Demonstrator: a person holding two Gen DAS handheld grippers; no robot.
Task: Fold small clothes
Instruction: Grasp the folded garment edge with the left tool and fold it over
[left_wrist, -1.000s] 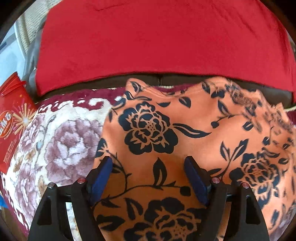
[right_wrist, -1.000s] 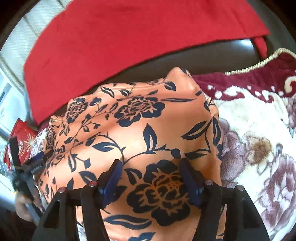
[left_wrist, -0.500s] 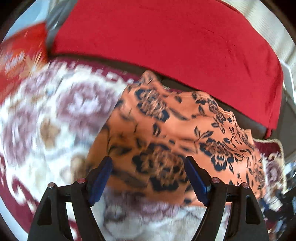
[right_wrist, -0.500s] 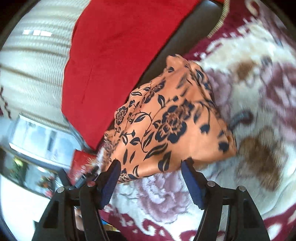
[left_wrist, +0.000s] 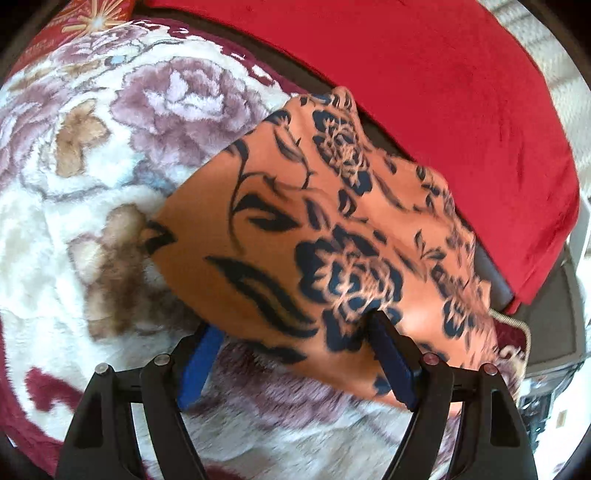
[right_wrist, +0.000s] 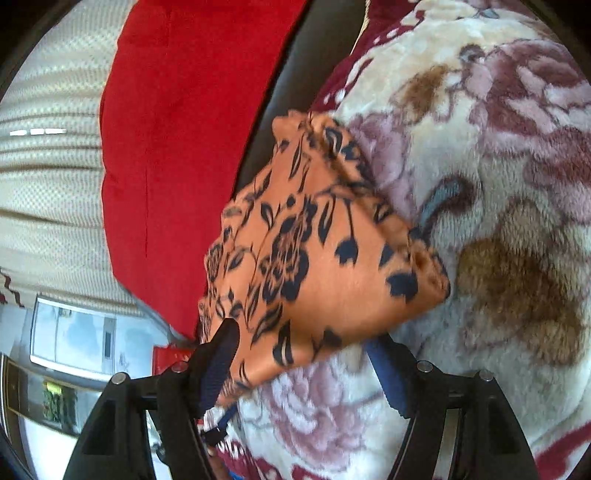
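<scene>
Orange floral cloth (left_wrist: 332, 236) lies on blanket (left_wrist: 74, 206); left gripper (left_wrist: 295, 347) and right gripper (right_wrist: 303, 354) fingers spread wide, gripping nothing.

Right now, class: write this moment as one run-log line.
step: folding | cloth: orange, flowered, on blanket | left tongs: open at cloth edge | right tongs: open at cloth edge

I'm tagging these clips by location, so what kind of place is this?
Most likely a home living room or bedroom. A plush floral blanket covers a dark sofa or bed, a red cloth drapes its backrest, and pale woven curtains hang behind. The orange floral garment lies on the blanket.
</scene>
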